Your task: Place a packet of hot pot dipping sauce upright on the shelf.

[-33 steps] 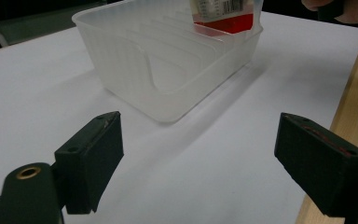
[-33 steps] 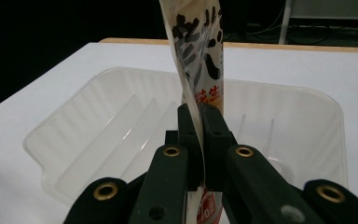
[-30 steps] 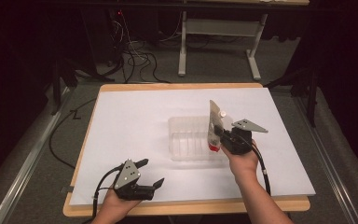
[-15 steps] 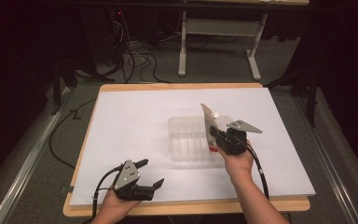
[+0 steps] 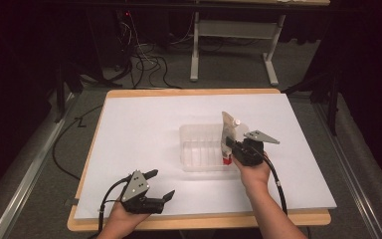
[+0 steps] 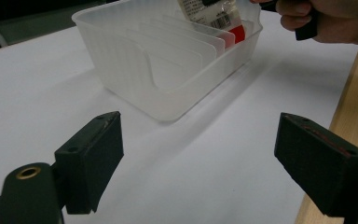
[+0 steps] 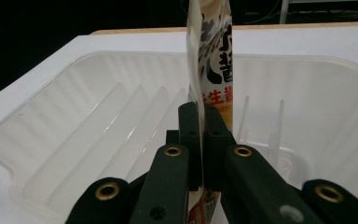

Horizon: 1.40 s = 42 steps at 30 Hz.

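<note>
Right gripper (image 5: 227, 147) clamped on snack pouch (image 5: 228, 130), upright for slotting into divided bin's (image 5: 199, 149) right end; left gripper (image 5: 160, 185) idling wide apart, near left.

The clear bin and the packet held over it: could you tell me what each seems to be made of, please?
The bin looks like translucent, frosted plastic: the dividers and the white table covering show faintly through its smooth, ribbed walls. The packet, pinched by the right gripper, seems to be thin glossy printed film, plastic or foil laminate: it is flat, shiny and carries print and a barcode.
</note>
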{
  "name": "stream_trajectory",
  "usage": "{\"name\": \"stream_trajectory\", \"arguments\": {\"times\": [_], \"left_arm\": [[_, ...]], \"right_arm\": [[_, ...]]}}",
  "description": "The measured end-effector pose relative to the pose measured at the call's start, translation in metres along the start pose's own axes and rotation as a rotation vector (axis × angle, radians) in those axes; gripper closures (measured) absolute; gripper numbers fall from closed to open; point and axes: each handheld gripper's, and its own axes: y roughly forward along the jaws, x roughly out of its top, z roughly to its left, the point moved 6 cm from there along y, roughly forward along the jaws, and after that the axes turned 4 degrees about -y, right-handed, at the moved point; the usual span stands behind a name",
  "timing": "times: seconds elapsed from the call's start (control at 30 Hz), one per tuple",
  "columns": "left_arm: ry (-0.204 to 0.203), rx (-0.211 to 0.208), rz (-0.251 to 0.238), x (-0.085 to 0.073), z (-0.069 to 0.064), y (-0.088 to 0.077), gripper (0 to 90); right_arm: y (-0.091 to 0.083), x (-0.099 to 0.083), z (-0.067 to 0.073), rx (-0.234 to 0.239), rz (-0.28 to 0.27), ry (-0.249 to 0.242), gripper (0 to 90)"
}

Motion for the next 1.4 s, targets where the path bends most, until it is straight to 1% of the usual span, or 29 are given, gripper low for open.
{"name": "stream_trajectory", "arguments": {"times": [0.23,0.3,0.4,0.47,0.53,0.67,0.77,0.87,0.9,0.93,0.97,1.0,1.03,1.1,1.17,1.23,1.3,1.33,1.37,1.4], "left_arm": [[0.001,0.0,0.001,0.0,0.0,0.0,16.2],[-0.001,0.0,-0.001,0.0,0.0,-0.001,16.2],[-0.002,0.0,-0.002,0.0,0.0,-0.001,16.2],[-0.001,0.001,-0.005,0.0,0.0,-0.001,16.2],[-0.001,0.001,-0.004,0.0,0.0,-0.002,16.2],[0.0,0.001,-0.006,0.0,0.0,-0.002,16.2],[0.0,0.001,-0.005,0.0,0.0,-0.002,16.2],[0.001,0.0,-0.003,0.0,0.0,-0.001,16.2],[0.002,0.0,-0.002,0.0,0.0,-0.001,16.2],[0.002,0.0,-0.001,0.0,0.0,-0.001,16.2],[0.003,-0.001,0.001,0.0,0.0,-0.001,16.2],[0.003,-0.002,0.001,0.0,0.0,-0.001,16.2],[0.003,-0.002,0.002,0.0,-0.001,-0.001,16.2],[0.003,-0.002,0.002,0.0,-0.001,-0.001,16.2],[0.004,-0.002,0.003,0.0,-0.001,0.0,16.2],[0.005,-0.002,0.002,0.0,-0.001,-0.001,16.2],[0.006,0.0,0.001,0.0,-0.001,-0.001,16.2],[0.006,-0.001,0.001,0.0,-0.001,-0.001,16.3],[0.005,-0.001,0.001,0.0,-0.001,-0.001,16.3],[0.005,-0.002,0.003,0.0,-0.001,-0.001,16.2]], "right_arm": [[0.002,0.007,-0.002,-0.012,-0.026,-0.004,90.0],[0.003,0.012,-0.001,-0.025,-0.042,-0.025,90.0],[0.005,0.013,0.0,-0.031,-0.048,-0.036,90.0],[0.007,0.01,0.001,-0.043,-0.045,-0.049,90.0],[0.01,0.005,0.001,-0.05,-0.029,-0.052,90.0],[0.012,-0.002,-0.002,-0.058,-0.01,-0.049,89.9],[0.012,-0.002,-0.001,-0.061,-0.009,-0.053,89.8],[0.012,-0.003,0.0,-0.062,-0.007,-0.07,89.2],[0.011,-0.003,0.001,-0.063,-0.007,-0.067,88.9],[0.01,-0.003,0.001,-0.061,-0.005,-0.067,87.7],[0.009,-0.004,0.003,-0.047,-0.008,-0.076,81.5],[0.009,-0.004,0.003,-0.047,-0.008,-0.076,81.5],[0.007,-0.003,0.004,-0.031,-0.015,-0.079,78.2],[0.002,0.002,0.007,-0.02,-0.032,-0.085,73.7],[-0.001,0.007,0.008,-0.01,-0.048,-0.093,71.9],[-0.004,0.012,0.008,-0.012,-0.059,-0.086,72.2],[-0.006,0.019,0.007,-0.016,-0.073,-0.09,74.8],[-0.007,0.022,0.006,-0.019,-0.079,-0.087,78.2],[-0.008,0.026,0.006,-0.021,-0.079,-0.09,84.0],[-0.009,0.027,0.006,-0.031,-0.068,-0.099,89.0]]}}
